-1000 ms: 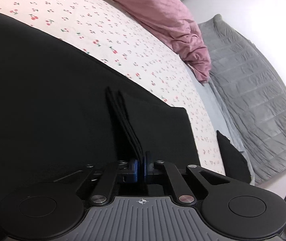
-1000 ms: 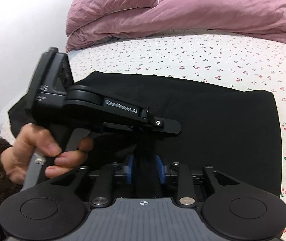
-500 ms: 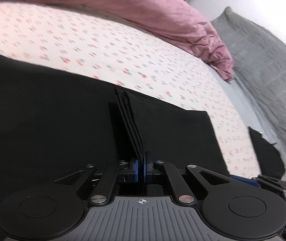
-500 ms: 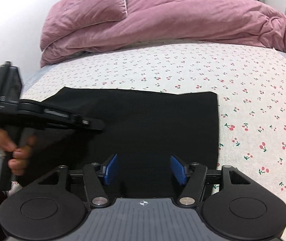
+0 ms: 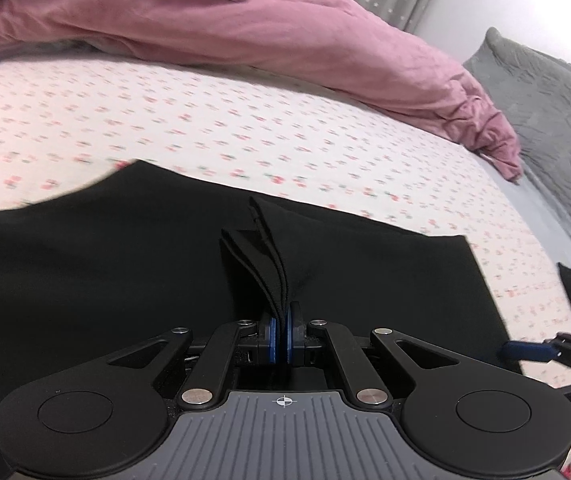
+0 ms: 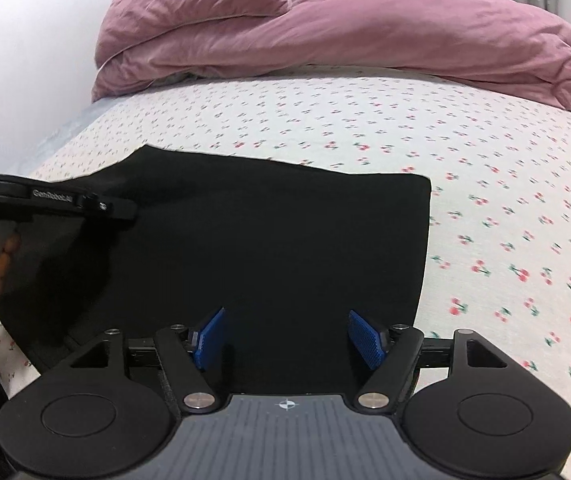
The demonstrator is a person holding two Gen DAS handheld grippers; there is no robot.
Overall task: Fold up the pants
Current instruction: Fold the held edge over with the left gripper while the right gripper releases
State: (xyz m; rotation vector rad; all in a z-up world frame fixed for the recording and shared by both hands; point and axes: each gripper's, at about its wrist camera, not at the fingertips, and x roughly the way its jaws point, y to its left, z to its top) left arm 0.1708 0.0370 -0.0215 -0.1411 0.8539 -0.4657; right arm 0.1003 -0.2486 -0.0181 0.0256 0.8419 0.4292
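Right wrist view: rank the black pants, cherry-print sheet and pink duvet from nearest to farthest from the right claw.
1. Black pants, directly under the open right claw.
2. Cherry-print sheet, right and beyond.
3. Pink duvet, far end of bed.

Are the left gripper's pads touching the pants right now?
Touching. The left wrist view shows the left gripper shut on several layers of the pants, which fan out from between its pads.

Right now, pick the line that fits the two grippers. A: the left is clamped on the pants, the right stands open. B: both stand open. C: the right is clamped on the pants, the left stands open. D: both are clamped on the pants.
A: the left gripper pinches a bunch of layered edges of the black pants, while the right gripper has its blue pads spread apart with nothing pressed between them.
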